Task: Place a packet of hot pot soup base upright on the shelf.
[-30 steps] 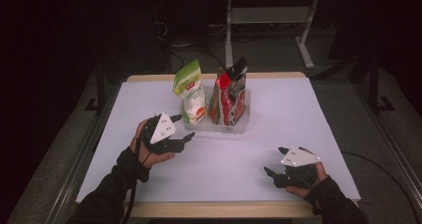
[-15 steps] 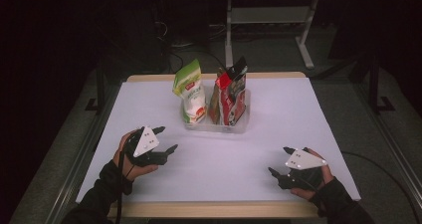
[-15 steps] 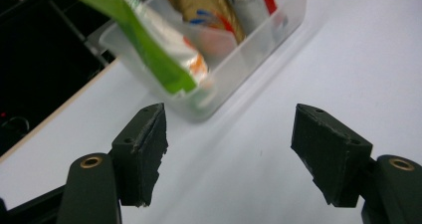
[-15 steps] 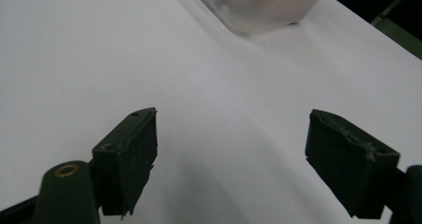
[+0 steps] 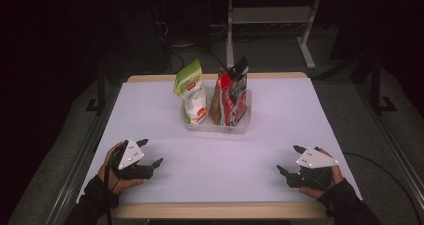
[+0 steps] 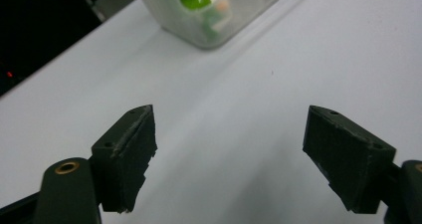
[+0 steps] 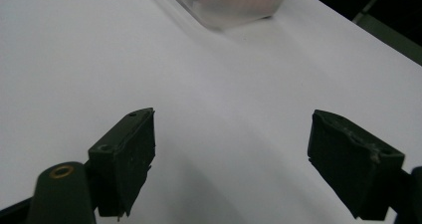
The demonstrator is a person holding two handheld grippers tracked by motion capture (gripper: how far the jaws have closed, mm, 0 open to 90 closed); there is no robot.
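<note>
A clear plastic bin [image 5: 239,126] stands at the table's middle back. A green and white pouch [image 5: 191,91] and red and black snack packs [image 5: 231,92] stand upright in it. My left gripper [image 5: 151,152] rests near the front left of the table, open, with nothing between its jaws. In the left gripper view the gripper [image 6: 229,144] faces the bin [image 6: 226,20] across bare table. My right gripper [image 5: 290,160] rests near the front right, also open and holding nothing. Beyond the right gripper [image 7: 231,154] in its own view stands the bin's corner [image 7: 239,5].
The white tabletop [image 5: 280,110] has wooden edges at front and back. A white desk frame [image 5: 235,22] and cables stand on the dark floor behind the table. Metal rails run along both sides.
My left gripper drew back from beside the bin toward the front left of the table. My right gripper shifted slightly toward the front edge.
</note>
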